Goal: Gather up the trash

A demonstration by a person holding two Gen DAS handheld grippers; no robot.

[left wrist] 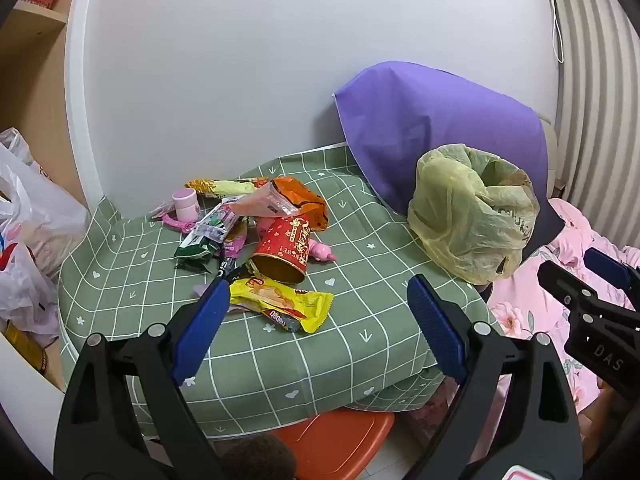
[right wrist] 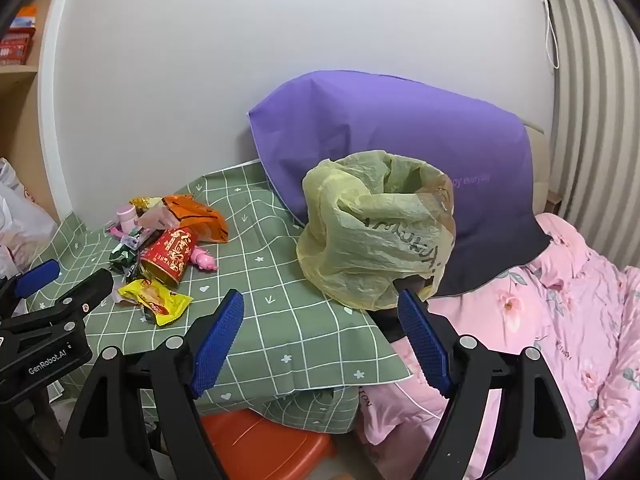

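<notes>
- Trash pile (left wrist: 256, 232) lies on the green checked cloth of the desk (left wrist: 360, 344), ahead of the left hand-held gripper (left wrist: 316, 320) and toward its left finger: a yellow wrapper (left wrist: 280, 304) nearest, just beyond that finger's tip, then a tipped red cup (left wrist: 284, 252), an orange packet (left wrist: 300, 200) and a small pink jar (left wrist: 186, 204) farther back by the wall.
- Left hand-held gripper is released, jaws spread wide, holding and touching nothing.
- Yellow-green plastic bag (right wrist: 376, 232) stands open-mouthed ahead of the right hand-held gripper (right wrist: 320, 340), just past its right finger, leaning on a purple bag (right wrist: 400, 132).
- Right hand-held gripper is likewise released and empty.
- Open cloth lies between pile and bag; the desk's near edge drops below both, above an orange stool (left wrist: 336, 440), with pink bedding (right wrist: 560, 320) to the right.
</notes>
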